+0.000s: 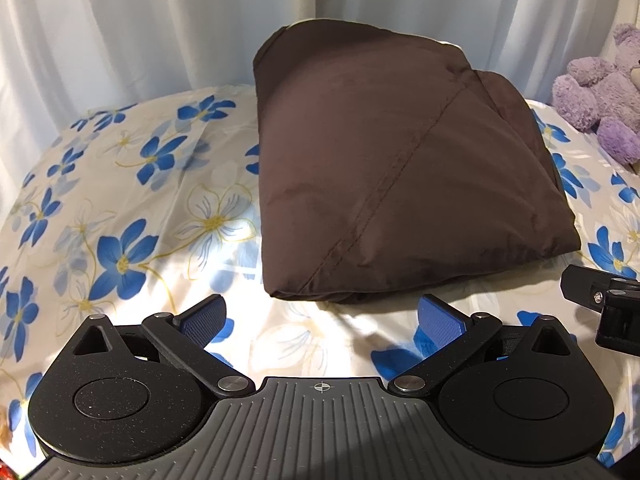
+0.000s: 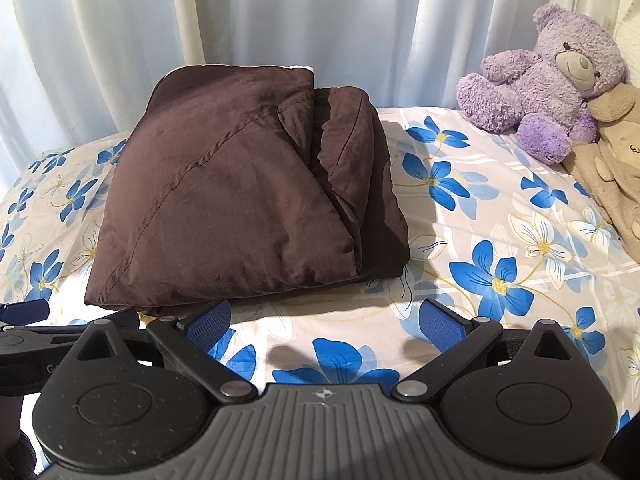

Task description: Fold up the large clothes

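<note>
A dark brown padded garment (image 1: pixel 380 168) lies folded into a thick bundle on the flowered bedsheet (image 1: pixel 120 208). In the right wrist view the same brown bundle (image 2: pixel 240 200) sits left of centre, its folded layers showing on the right side. My left gripper (image 1: pixel 323 318) is open just short of the bundle's near edge, blue pads wide apart, holding nothing. My right gripper (image 2: pixel 326 322) is also open and holds nothing, a little in front of the bundle's near right corner. Part of the right gripper (image 1: pixel 608 304) shows at the right edge of the left wrist view.
A purple teddy bear (image 2: pixel 552 72) and a beige plush toy (image 2: pixel 616 160) sit at the back right of the bed. Pale curtains (image 2: pixel 280 12) hang behind the bed. Bare sheet (image 2: pixel 500 240) lies to the right of the bundle.
</note>
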Tool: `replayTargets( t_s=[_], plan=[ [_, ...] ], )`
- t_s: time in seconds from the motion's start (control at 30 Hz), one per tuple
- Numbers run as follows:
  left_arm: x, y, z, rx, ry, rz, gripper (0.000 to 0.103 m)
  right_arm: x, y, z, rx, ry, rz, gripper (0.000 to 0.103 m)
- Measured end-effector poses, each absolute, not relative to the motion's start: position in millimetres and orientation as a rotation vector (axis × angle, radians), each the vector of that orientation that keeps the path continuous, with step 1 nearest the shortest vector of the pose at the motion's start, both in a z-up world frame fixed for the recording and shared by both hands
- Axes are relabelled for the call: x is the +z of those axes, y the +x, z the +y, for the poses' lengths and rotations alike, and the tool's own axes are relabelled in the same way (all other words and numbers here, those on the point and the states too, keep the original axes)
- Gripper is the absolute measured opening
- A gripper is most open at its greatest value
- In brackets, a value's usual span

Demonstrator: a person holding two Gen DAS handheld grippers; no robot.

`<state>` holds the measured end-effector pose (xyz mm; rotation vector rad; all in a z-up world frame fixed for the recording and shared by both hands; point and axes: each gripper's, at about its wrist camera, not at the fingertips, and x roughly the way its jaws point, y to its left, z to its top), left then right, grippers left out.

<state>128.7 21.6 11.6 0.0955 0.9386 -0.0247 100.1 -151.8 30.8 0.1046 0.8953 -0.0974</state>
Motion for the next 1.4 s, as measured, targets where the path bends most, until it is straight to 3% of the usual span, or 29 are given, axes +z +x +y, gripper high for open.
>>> replayTargets(
  t_s=[1.4],
  plan=[
    [15,117,6,-0.077,0.14,0.901,0.103,34,100,-159,-0.112,0.114,0.876,0.101]
  ],
)
